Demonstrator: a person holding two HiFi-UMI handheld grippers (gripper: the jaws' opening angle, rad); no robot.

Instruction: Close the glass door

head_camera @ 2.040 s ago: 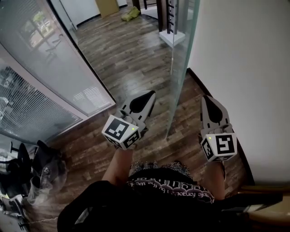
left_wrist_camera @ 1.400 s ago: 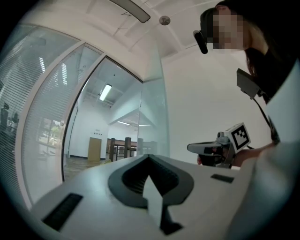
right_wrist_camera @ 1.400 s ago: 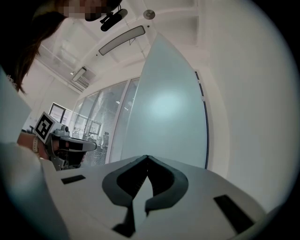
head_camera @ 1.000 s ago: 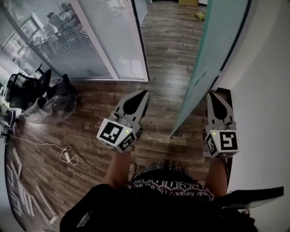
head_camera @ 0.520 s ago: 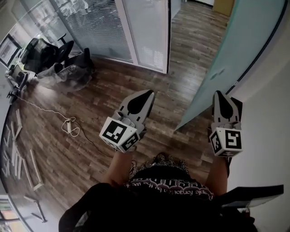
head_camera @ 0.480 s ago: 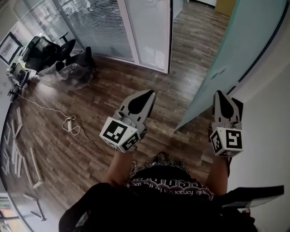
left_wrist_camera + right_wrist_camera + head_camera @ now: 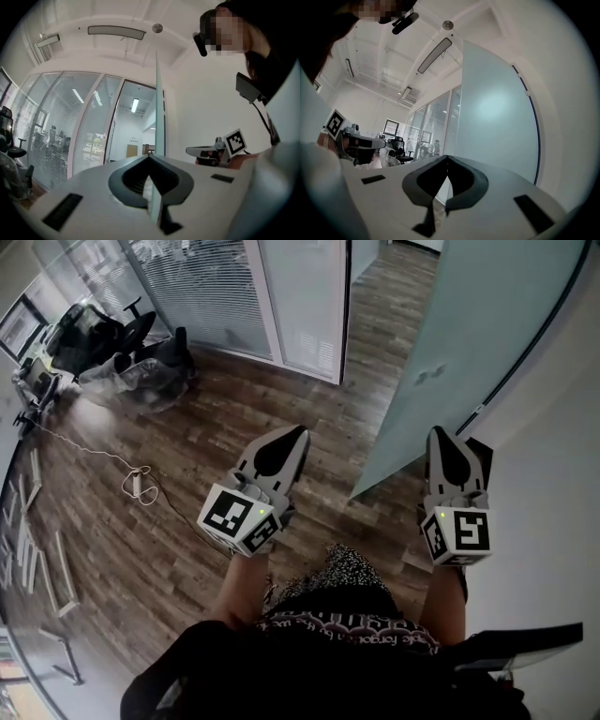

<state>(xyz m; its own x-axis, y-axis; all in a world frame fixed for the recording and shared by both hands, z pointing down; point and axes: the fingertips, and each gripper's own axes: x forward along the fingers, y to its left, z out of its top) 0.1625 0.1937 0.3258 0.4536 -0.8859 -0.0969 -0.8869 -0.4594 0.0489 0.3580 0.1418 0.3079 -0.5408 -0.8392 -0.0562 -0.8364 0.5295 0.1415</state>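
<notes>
On the wall side of the open leaf, my right gripper (image 7: 437, 437) has its jaws pressed together on nothing. My left gripper (image 7: 292, 435), on the room side, is likewise closed and empty, with the lower corner of the frosted glass door (image 7: 469, 343) between the two. Over the last two seconds I have swung round, so the door, nearly edge-on before, now shows its broad face, standing close to the white wall (image 7: 553, 474) above the wood floor (image 7: 187, 484). It has not begun to close, I judge, but the right gripper looks placed to push it toward the glass partition (image 7: 206, 277).
</notes>
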